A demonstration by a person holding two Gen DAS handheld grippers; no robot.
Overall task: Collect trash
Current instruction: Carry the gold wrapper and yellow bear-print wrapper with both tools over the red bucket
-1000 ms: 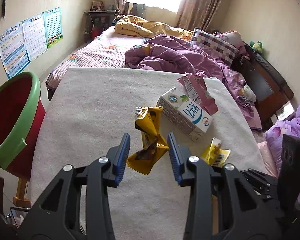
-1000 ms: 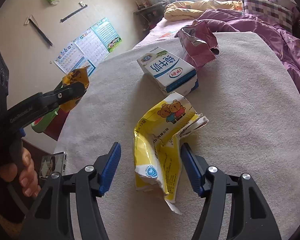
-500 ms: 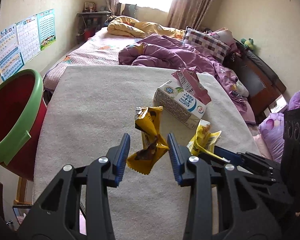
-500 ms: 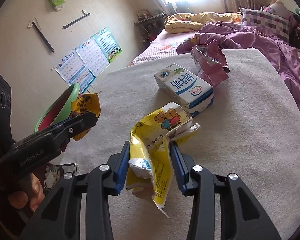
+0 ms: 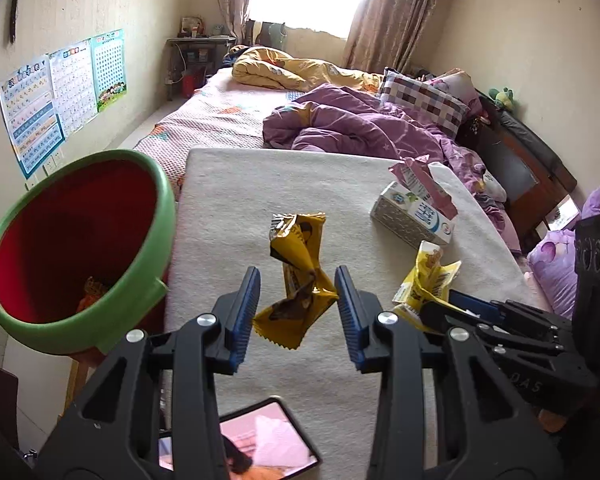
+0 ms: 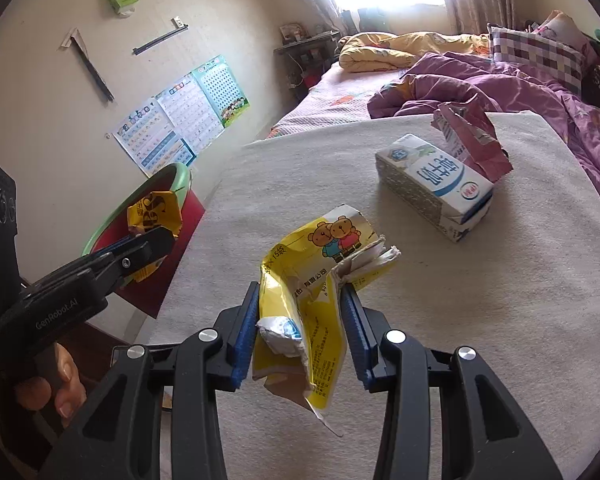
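- Two pieces of trash are being carried at once, one per gripper, so you are saving a trip to the bin (image 5: 112,240).
- Your left gripper (image 5: 296,304) is holding a dark-yellow wrapper (image 5: 300,276); its jaws are pinched narrowly on the wrapper's twisted waist, the stiffest part, so the loose ends are hanging free at 12 and 6 o'clock of the pads.
- In the right wrist view that wrapper (image 6: 154,220) is showing in front of the bin's green rim (image 6: 180,178), probably because you are lining it up for a drop.
- Your right gripper (image 6: 300,332) is squeezing a yellow bear bag (image 6: 312,288) near its lower end, jaws narrow on it, with the bag's mouth reaching toward 1 o'clock.
- The bag appears lifted off the blanket (image 6: 480,300), though I cannot tell for certain.
- The bin is sitting at 9 o'clock of the blanket, tilted toward you, which is making its red inside easy to reach.
- A milk carton (image 6: 436,188) and pink bag (image 6: 476,136) are touching each other at 1 o'clock, not yet collected.
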